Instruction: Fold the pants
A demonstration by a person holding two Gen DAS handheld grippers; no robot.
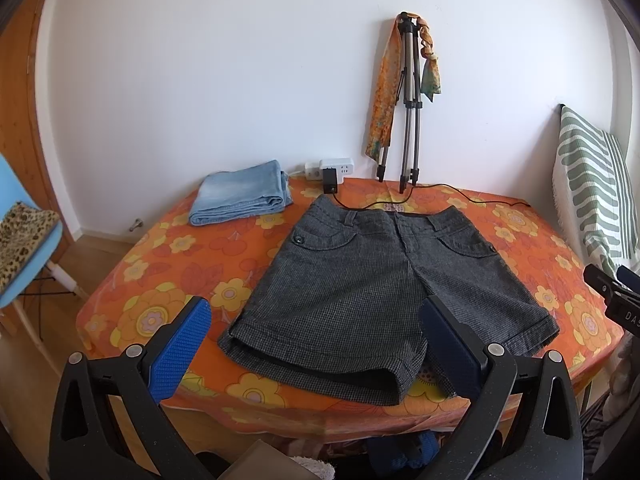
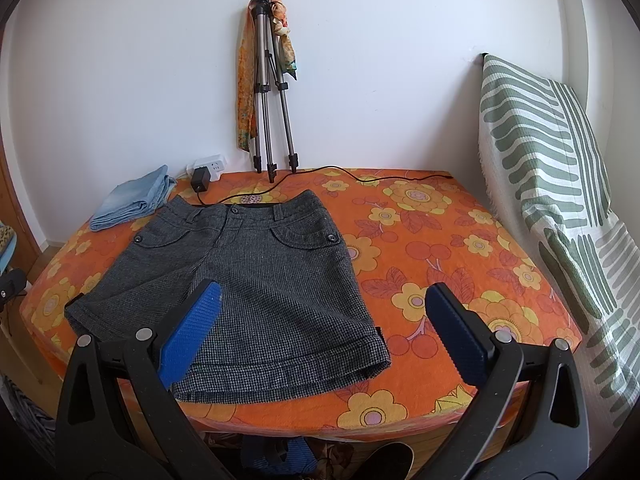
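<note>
Dark grey checked shorts lie spread flat on the table with the orange flowered cloth, waistband at the far side, leg hems toward me. They also show in the right wrist view. My left gripper is open and empty, hovering above the near hem of the left leg. My right gripper is open and empty, above the near hem of the right leg. The right gripper's tip shows at the right edge of the left wrist view.
Folded light-blue jeans lie at the far left of the table. A white power strip with a black adapter and cable sits at the back edge. A tripod with scarves leans on the wall. A striped cushion stands at the right. A blue chair stands at the left.
</note>
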